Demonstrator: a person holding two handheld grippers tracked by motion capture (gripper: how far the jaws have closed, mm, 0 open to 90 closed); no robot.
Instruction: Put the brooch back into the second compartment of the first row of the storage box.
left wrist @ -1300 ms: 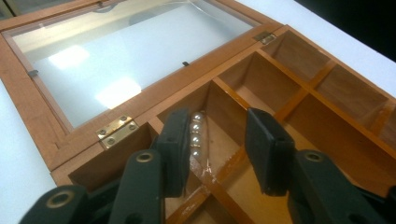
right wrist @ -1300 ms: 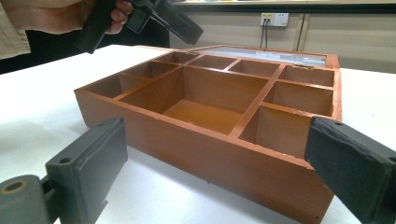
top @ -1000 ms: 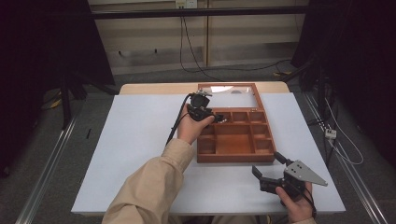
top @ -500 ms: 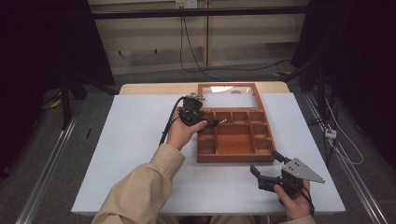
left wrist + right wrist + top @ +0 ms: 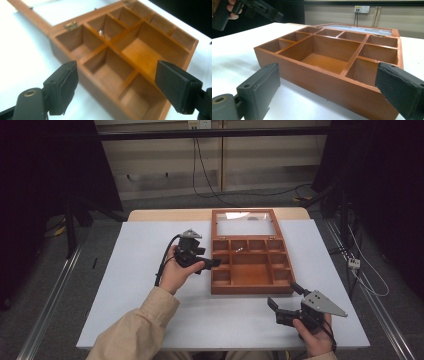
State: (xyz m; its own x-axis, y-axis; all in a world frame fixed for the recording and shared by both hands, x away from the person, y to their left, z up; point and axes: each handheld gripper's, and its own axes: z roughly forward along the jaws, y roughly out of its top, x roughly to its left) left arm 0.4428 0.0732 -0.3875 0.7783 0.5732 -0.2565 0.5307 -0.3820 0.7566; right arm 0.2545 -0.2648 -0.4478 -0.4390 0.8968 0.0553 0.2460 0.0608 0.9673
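On the white table (image 5: 125, 270) the wooden box (image 5: 250, 270) lies toward the far edge, lid flat open, the left gripper (image 5: 212, 264) at its left wall — jaws just opening, empty — the right gripper (image 5: 282, 300) spread near the front edge, a small metal piece (image 5: 100, 32) in 1 compartment.

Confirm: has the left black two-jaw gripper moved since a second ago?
Yes. The left gripper has pulled back leftward off the brown wooden compartment box; jaws just opened, empty.

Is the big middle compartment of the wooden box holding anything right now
No, in the right gripper view the big middle compartment of the wooden box shows only its bare wooden floor.
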